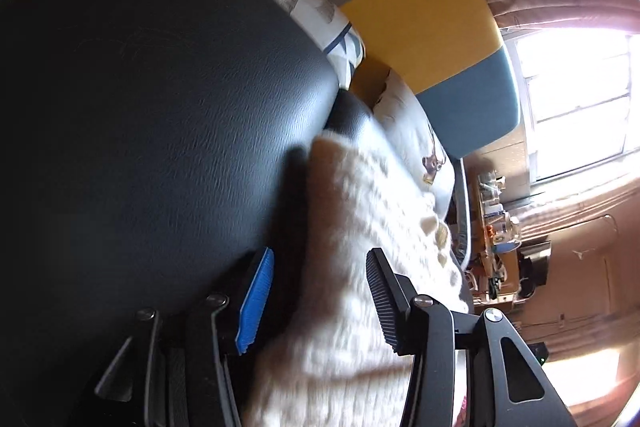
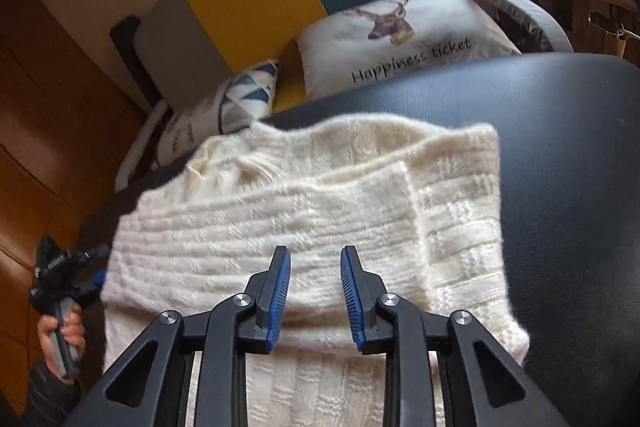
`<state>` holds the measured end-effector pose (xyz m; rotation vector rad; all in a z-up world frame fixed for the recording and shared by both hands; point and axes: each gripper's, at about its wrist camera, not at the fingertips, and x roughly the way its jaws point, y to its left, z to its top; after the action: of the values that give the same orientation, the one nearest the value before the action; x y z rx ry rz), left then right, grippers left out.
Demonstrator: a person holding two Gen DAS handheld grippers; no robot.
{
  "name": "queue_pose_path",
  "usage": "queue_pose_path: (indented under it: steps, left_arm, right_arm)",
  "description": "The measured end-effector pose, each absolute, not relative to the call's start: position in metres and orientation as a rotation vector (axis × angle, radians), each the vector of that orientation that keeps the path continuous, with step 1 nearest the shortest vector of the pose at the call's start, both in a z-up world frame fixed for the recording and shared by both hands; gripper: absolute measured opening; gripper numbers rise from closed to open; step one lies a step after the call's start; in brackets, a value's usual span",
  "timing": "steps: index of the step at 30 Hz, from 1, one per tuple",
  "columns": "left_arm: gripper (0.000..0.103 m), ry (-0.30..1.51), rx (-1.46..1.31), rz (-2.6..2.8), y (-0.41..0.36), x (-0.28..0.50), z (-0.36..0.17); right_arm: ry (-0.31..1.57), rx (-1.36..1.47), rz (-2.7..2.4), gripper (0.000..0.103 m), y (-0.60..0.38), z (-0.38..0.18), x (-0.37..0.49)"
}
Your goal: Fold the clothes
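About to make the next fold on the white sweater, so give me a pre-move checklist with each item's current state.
1. Left gripper free of the cream knit sweater: ok; jaws apart, pads not pressing, fabric lies beneath them.
2. Right gripper free: ok; jaws apart above the knit, nothing pinched.
3. Sweater fully on the black leather surface: cannot tell; its near edge runs out of view.
4. Previous fold lying flat: ok; a folded layer sits across the body.
5. Deer pillow clear of the sweater: ok; it lies behind the surface.
6. Sweater edges squared: not ok; the far edge looks rumpled.
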<state>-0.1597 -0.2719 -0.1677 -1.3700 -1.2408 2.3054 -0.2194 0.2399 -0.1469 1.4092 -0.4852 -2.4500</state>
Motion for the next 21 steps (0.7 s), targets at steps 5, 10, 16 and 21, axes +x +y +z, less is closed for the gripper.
queue_pose_path:
  steps: [5, 10, 16, 21]
  left_arm:
    - [0.051, -1.205, -1.39, 2.224, -0.266, -0.209, -0.172]
    - [0.051, -1.14, -1.424, 2.079, -0.252, -0.266, -0.177]
    - [0.014, -0.715, -1.323, 2.309, -0.227, -0.264, -0.14]
    - [0.025, -0.595, -1.369, 2.42, -0.227, -0.253, -0.137]
  right_arm:
    - [-0.564, 1.355, -2.391, 0.024, 0.254, -0.161, -0.216]
    - [-0.608, 1.34, -2.348, 0.024, 0.262, -0.162, -0.215]
    - [-0.396, 1.451, -2.326, 0.026, 0.246, -0.143, -0.227]
    - [-0.392, 1.33, -2.086, 0.029, 0.204, -0.097, -0.251]
